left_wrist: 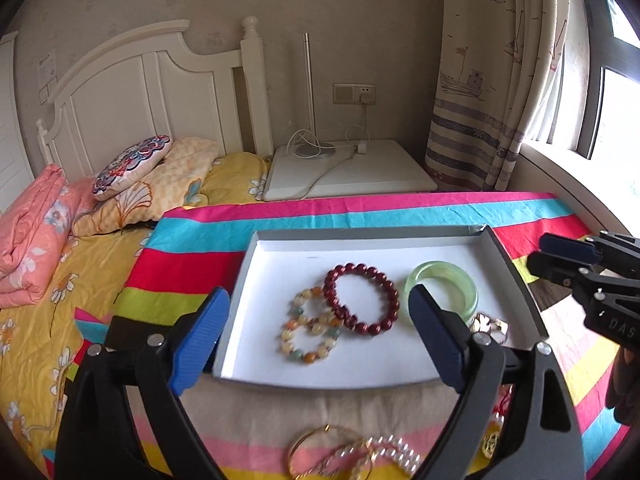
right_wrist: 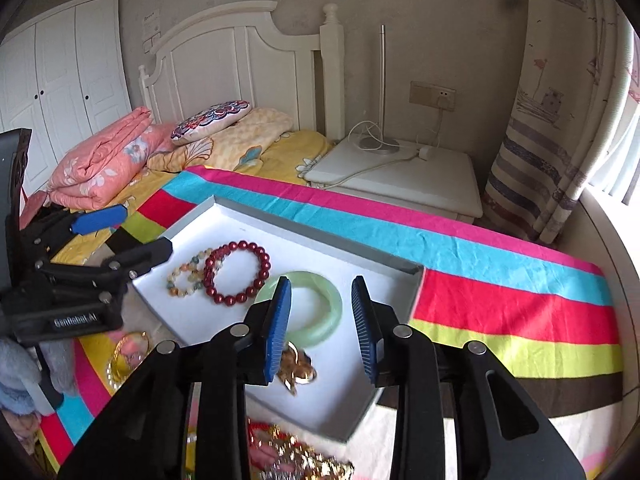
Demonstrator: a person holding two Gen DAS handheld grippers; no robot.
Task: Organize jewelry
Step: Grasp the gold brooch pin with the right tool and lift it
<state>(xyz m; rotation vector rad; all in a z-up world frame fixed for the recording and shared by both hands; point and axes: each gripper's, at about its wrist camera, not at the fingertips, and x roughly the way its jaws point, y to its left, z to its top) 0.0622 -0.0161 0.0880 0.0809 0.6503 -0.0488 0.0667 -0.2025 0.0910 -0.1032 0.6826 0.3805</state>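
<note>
Left tool spread wide and empty over white tray, right tool parted, gripping nothing, gold brooch half hidden behind its finger, blurred gold jewelry cut off below

Daylight enters from the window at the right of both views, overexposed to near white, and falls off toward the left, where the wall stays dull and greyish. The white inside of the tray is the brightest surface after the glass, without hard glare. Shadows are soft – only a faint one under each bracelet. Both fisheye pictures bow straight lines strongly (the curtain and headboard curve visibly) and are ringed by a black vignette in the corners. The nearest jewelry at the bottom edge of the right wrist view is smeared and out of focus – the middle distance is sharp.
</note>
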